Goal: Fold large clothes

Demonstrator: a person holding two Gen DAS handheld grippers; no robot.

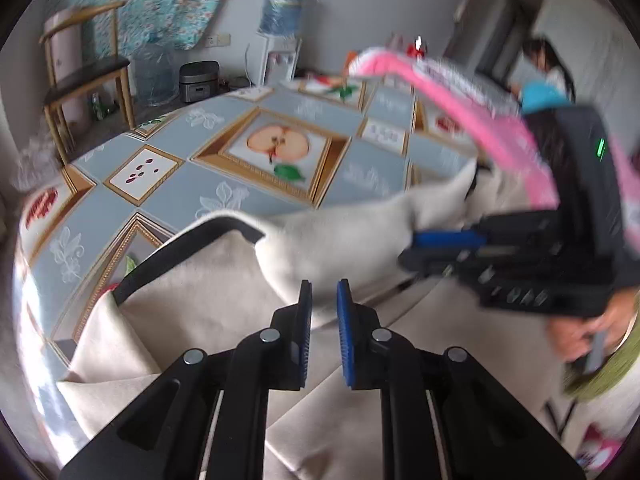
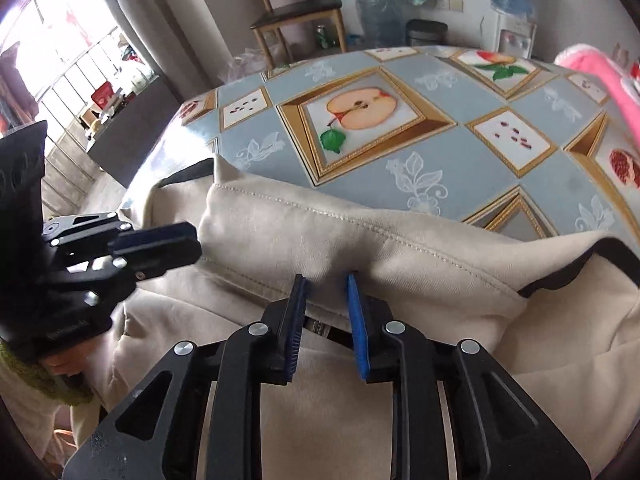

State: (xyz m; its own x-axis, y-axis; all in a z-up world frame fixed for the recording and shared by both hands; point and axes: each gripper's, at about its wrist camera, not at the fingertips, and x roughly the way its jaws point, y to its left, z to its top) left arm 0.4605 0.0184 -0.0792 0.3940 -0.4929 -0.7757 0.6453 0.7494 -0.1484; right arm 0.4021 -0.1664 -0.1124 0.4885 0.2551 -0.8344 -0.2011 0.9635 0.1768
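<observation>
A large beige garment (image 1: 192,292) with black trim lies bunched at the near edge of the table; it also shows in the right wrist view (image 2: 360,240). My left gripper (image 1: 324,292) hovers just above it with a narrow gap between the blue pads and nothing in them. It also shows at the left of the right wrist view (image 2: 160,246). My right gripper (image 2: 326,284) has a raised fold of the beige cloth between its pads. In the left wrist view it (image 1: 444,240) comes in from the right, blurred, with the cloth pulled up at its tip.
The table (image 2: 440,152) wears a grey-blue fruit-print cloth. Pink clothing (image 1: 460,92) lies at the far right. A wooden chair (image 1: 84,76), a rice cooker (image 1: 198,80) and a water dispenser (image 1: 280,20) stand behind. A person (image 1: 548,68) sits at the far right.
</observation>
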